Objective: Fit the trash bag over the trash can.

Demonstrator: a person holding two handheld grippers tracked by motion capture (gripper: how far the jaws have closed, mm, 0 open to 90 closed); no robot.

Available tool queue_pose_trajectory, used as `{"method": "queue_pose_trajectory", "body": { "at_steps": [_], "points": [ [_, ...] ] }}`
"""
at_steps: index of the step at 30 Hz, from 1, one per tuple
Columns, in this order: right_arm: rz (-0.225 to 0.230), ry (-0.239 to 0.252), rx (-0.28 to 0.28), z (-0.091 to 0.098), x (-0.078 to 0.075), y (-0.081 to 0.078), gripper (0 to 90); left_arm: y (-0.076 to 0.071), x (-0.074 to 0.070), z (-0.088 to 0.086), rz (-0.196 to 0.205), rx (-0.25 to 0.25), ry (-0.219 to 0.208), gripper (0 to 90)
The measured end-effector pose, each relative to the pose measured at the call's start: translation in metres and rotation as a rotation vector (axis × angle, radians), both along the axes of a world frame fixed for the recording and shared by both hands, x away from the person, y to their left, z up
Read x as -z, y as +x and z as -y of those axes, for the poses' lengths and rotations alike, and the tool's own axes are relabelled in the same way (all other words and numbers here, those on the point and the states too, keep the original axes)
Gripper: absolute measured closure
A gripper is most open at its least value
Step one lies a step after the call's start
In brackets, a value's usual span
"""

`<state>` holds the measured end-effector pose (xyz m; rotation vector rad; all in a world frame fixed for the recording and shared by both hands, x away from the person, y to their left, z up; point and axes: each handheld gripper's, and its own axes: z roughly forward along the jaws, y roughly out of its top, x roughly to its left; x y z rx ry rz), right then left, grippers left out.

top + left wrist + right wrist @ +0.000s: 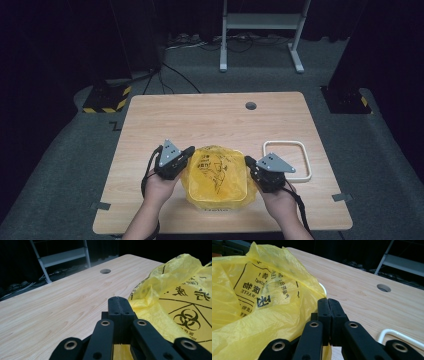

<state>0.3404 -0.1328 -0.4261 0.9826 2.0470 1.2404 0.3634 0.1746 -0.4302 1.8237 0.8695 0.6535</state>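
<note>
Yellow bag [218,172] sits between two grippers on a wooden table [210,117] — left gripper [186,156] and right gripper [250,165] both pinched together at its edges, film possibly caught.

Both forearms come in over the near edge of the desk [150,125]. The left hand [159,187] holds the left gripper [186,156] angled inward to the right, jaws pressed together. The right hand [280,196] holds the right gripper [248,163] angled inward to the left, jaws likewise closed tight.
</note>
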Motion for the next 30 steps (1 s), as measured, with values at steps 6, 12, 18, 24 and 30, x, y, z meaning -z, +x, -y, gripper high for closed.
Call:
{"method": "queue_pose_trajectory", "body": {
  "at_steps": [6, 12, 18, 24, 30],
  "points": [
    [-0.015, 0.002, -0.002, -0.002, 0.001, 0.005, 88.9, 0.012, -0.002, -0.002, -0.028, -0.007, -0.006, 90.0],
    [-0.026, 0.000, -0.010, -0.005, 0.001, 0.004, 88.9, 0.027, 0.000, 0.001, -0.076, -0.018, 0.026, 90.0],
    [-0.040, 0.007, -0.004, -0.005, 0.003, 0.007, 89.0, 0.031, 0.015, 0.000, -0.124, -0.023, 0.020, 90.0],
    [-0.072, 0.031, -0.002, -0.004, 0.010, 0.012, 88.9, 0.031, 0.041, -0.007, -0.173, -0.045, 0.014, 90.0],
    [-0.104, 0.035, 0.001, -0.003, 0.018, 0.015, 88.3, 0.024, 0.041, -0.017, -0.153, -0.070, -0.027, 90.0]
  ]
}}
